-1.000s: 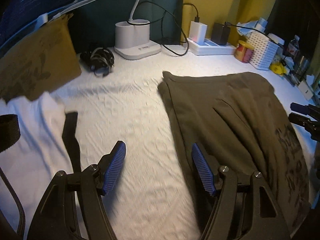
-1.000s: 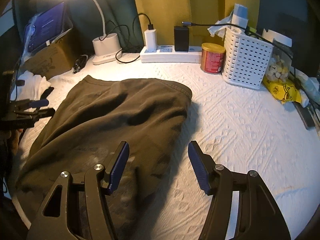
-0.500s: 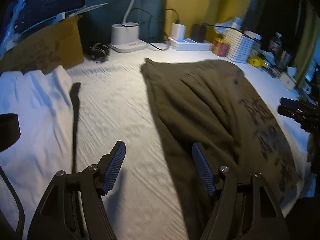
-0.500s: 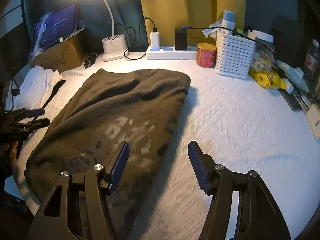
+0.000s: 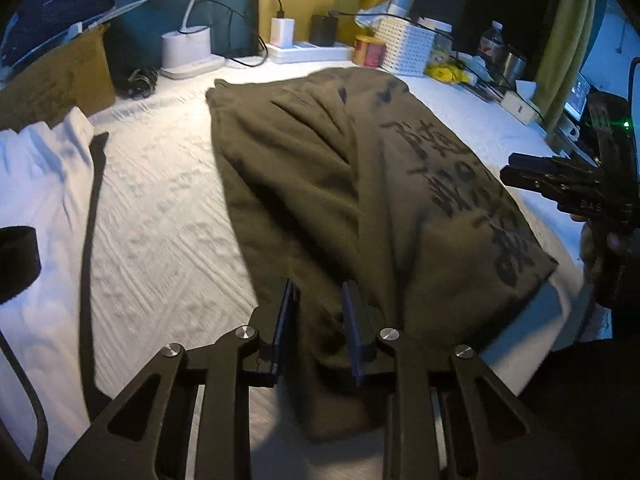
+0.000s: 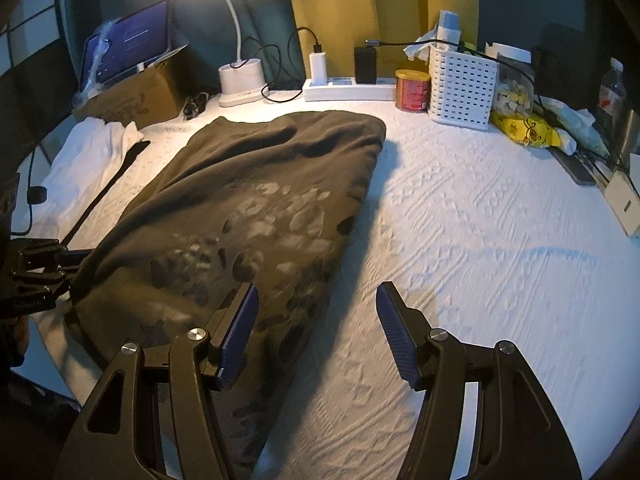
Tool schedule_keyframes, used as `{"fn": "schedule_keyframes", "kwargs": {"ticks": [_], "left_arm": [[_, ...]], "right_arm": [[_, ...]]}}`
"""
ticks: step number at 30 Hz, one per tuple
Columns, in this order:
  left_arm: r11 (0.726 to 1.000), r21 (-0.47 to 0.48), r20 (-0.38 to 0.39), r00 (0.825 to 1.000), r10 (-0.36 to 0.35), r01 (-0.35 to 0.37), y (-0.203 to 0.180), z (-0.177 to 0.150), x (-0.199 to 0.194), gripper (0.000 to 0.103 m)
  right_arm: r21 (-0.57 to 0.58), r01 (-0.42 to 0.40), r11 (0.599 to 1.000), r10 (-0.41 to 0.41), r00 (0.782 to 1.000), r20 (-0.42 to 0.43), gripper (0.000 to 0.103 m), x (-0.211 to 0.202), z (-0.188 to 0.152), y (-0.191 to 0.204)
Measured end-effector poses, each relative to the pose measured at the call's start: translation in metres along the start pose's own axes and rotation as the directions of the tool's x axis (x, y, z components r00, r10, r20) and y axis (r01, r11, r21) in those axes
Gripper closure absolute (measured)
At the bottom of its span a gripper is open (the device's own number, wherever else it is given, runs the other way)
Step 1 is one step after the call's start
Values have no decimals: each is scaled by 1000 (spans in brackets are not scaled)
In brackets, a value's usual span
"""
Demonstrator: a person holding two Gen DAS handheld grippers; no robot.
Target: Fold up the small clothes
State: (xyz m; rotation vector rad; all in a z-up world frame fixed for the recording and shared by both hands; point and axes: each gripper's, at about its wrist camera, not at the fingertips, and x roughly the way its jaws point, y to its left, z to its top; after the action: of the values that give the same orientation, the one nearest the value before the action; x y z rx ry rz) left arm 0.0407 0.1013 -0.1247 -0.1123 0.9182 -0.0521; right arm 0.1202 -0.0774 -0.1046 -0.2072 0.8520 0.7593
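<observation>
An olive-green garment with dark printed lettering lies lengthwise on the white textured cloth. My left gripper is shut on the garment's near left edge, with fabric bunched between its blue pads. In the right wrist view the same garment lies to the left. My right gripper is open and empty, hovering over the garment's near right edge and the white cloth. The left gripper shows at the far left of that view.
White clothes and a black strap lie at the left. A cardboard box, a lamp base, a power strip, a red can and a white basket line the back.
My left gripper has moved right onto the garment's near edge and closed on it. Both grippers have drawn back toward the near end of the garment. The right gripper stays open.
</observation>
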Motion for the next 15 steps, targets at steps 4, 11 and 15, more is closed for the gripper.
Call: {"fn": "schedule_keyframes", "kwargs": {"ticks": [4,11,15], "left_arm": [[1000,-15,14,1000,1,-1,-3,-6,-5,101],[996,-82,70,997,40,-34,3,-16,-36,101],[994,-93,36,998,52,-49,0,-25,-33,101]], "right_arm": [[-12,-7,1000,7,1000,-14,38,0,-7,4],[-22,-14,1000,14,999,-30,38,0,-16,7],[-30,-28,999,26,998,-52,38,6,-21,12]]}}
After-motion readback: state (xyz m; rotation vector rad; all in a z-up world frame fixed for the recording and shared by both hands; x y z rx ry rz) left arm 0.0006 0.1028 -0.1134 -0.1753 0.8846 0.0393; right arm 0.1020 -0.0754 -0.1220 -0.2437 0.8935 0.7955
